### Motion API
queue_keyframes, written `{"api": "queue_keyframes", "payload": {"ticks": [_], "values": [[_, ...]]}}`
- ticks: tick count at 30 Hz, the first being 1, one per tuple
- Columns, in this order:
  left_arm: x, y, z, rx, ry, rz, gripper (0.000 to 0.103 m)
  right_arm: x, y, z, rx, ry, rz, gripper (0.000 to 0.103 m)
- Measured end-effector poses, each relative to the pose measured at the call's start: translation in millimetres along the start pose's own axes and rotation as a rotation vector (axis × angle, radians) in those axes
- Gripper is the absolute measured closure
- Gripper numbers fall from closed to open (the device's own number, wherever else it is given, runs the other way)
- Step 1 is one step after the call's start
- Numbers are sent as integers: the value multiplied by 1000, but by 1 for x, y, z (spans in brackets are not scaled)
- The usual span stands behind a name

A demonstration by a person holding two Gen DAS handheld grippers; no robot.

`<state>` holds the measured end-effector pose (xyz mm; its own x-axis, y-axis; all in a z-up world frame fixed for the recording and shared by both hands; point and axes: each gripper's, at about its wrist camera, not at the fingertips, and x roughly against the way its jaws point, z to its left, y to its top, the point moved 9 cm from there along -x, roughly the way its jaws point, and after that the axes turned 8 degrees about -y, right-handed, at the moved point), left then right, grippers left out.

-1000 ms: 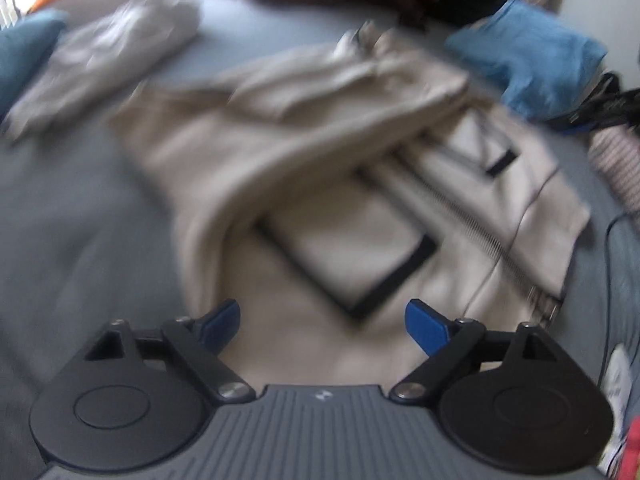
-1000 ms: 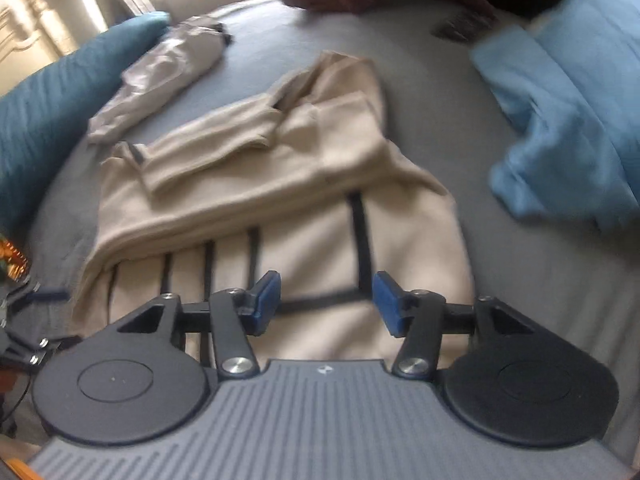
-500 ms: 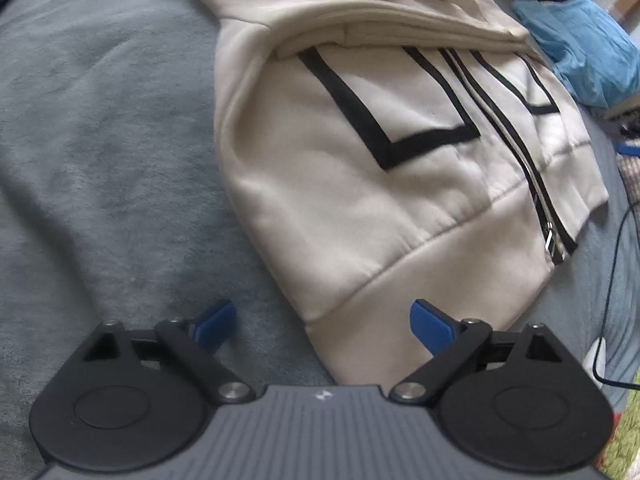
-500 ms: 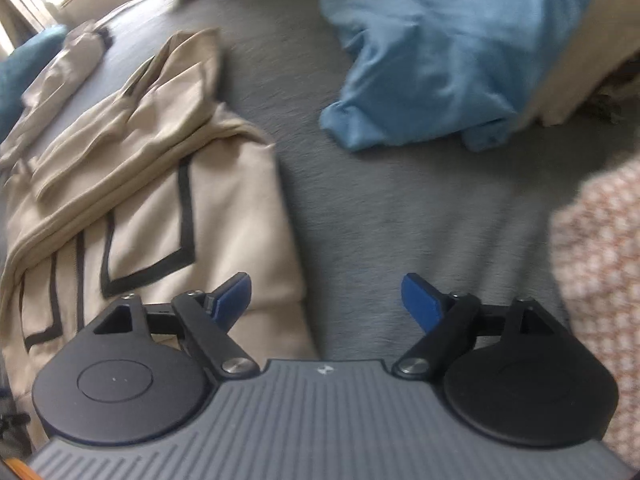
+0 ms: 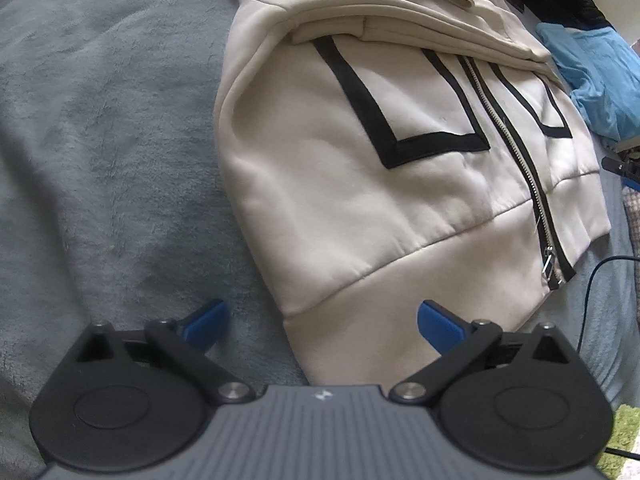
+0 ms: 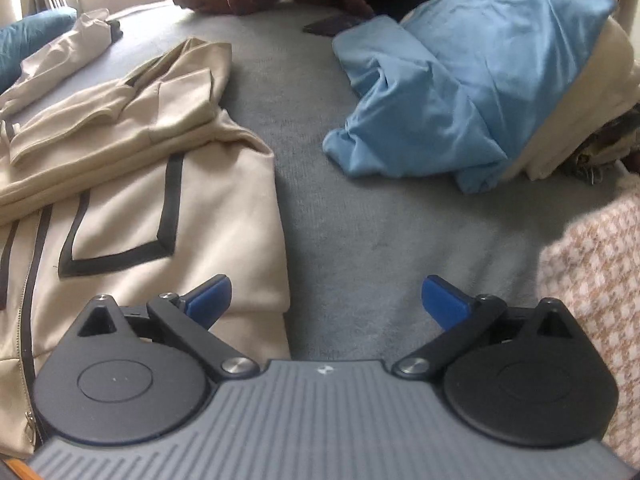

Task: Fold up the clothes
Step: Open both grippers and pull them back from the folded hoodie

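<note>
The jacket lies flat on the grey bed, front side up, zipper closed, sleeves folded across the upper part. Black line trim is on both front panels.

L claw is wide open, holding nothing. It sits low at the jacket's hem corner: the left finger is over bare blanket, the right finger is over the hem band, so the corner lies between them.

R claw is also wide open and empty. Its left finger is over the jacket's other side edge, near the hem; the right finger is over bare bed.

A blue cloth lies crumpled toward the bed's far right part, well apart from the jacket. A 2nd beige garment lies near the far left corner. A checked fabric is at the right edge.
</note>
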<state>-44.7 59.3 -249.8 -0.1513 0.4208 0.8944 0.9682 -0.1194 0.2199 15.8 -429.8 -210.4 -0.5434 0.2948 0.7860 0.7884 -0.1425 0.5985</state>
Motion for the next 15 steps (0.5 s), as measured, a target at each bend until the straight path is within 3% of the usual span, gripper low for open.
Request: {"api": "queue_keyframes", "payload": {"ticks": [7, 12, 15], "values": [[-2, -6, -1, -53, 32, 13, 2, -4, 4, -10, -62, -6, 17, 1], [6, -10, 1, -50, 8, 2, 3, 1, 11, 4, -43, 156, 8, 1], [11, -11, 4, -39, -27, -16, 7, 2, 12, 12, -126, 297, 35, 1]]}}
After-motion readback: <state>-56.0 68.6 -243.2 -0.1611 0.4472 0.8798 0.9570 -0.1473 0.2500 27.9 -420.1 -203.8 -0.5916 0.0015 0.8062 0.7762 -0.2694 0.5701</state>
